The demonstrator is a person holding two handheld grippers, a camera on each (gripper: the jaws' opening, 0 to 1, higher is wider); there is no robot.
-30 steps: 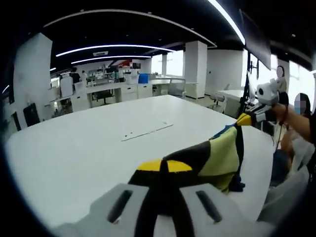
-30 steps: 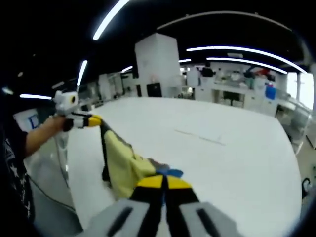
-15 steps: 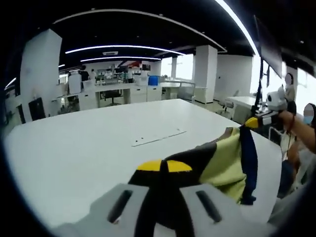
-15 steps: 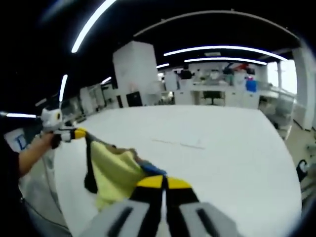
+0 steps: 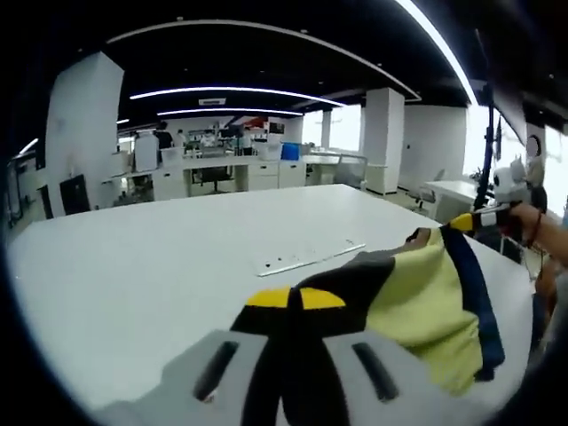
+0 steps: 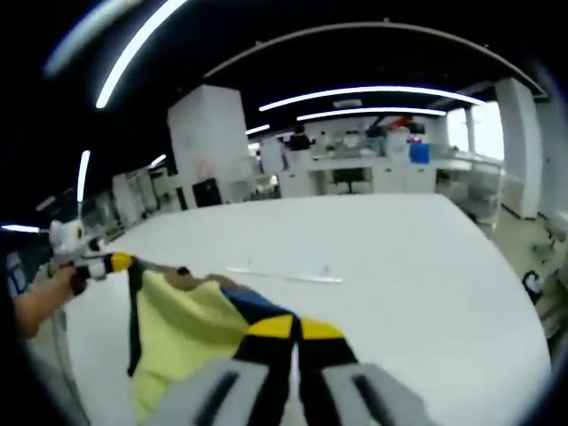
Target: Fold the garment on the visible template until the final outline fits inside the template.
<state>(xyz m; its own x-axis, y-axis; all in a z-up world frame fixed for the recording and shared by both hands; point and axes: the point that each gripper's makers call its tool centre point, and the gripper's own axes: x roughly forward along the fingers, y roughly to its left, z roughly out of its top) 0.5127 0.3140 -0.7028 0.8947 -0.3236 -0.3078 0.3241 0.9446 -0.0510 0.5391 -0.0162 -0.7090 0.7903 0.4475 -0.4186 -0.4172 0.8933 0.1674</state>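
Each gripper has pale grey slotted fingers [image 5: 217,368] with black inner faces and yellow tips. The right gripper [image 5: 475,221] carries a white body. A red band circles the wrist behind it.

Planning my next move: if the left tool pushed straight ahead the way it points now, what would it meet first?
Probably nothing soon. The left tool, shut on the garment, points out low across the white table. The thin strip on the tabletop lies roughly ahead, though depth is unclear.

Yellow garment [image 6: 182,324] between two clamped tools [image 6: 295,330] above white table [image 6: 408,266]
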